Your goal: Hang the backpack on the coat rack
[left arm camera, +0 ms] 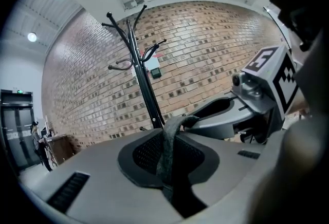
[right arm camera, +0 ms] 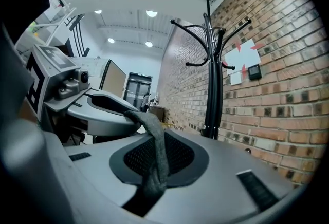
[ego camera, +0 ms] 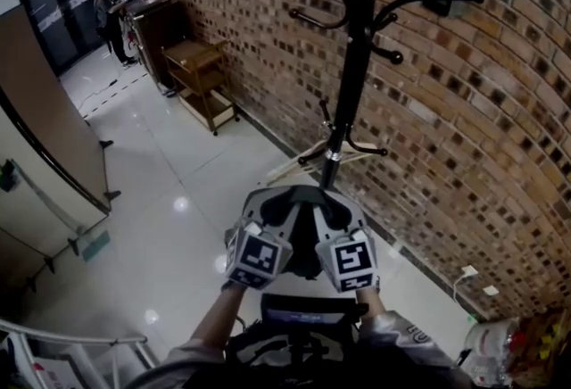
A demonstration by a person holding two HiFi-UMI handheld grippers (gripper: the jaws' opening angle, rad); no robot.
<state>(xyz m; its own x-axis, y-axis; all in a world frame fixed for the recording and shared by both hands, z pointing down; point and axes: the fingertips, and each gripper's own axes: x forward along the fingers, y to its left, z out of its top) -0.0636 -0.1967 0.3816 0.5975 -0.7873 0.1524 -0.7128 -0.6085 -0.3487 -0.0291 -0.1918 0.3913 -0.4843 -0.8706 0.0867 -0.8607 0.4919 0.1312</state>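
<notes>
The black coat rack (ego camera: 352,66) stands against the brick wall, straight ahead of me, with curved hooks at the top and lower down. Both grippers are held side by side in front of its pole. The left gripper (ego camera: 268,218) and the right gripper (ego camera: 332,216) each pinch the backpack's grey carry loop (left arm camera: 172,141), which runs from one pair of jaws to the other. The same loop (right arm camera: 154,151) shows in the right gripper view. The dark backpack (ego camera: 303,329) hangs below my hands, mostly hidden by the grippers. In the gripper views the rack (left arm camera: 146,94) (right arm camera: 213,79) rises beyond the jaws.
The brick wall (ego camera: 464,155) runs along the right. A wooden trolley (ego camera: 203,79) stands further down it, with a person (ego camera: 107,17) beyond. A brown partition (ego camera: 45,128) is at the left, a metal railing (ego camera: 71,338) at the bottom left, and a wall socket (ego camera: 470,272) low on the right.
</notes>
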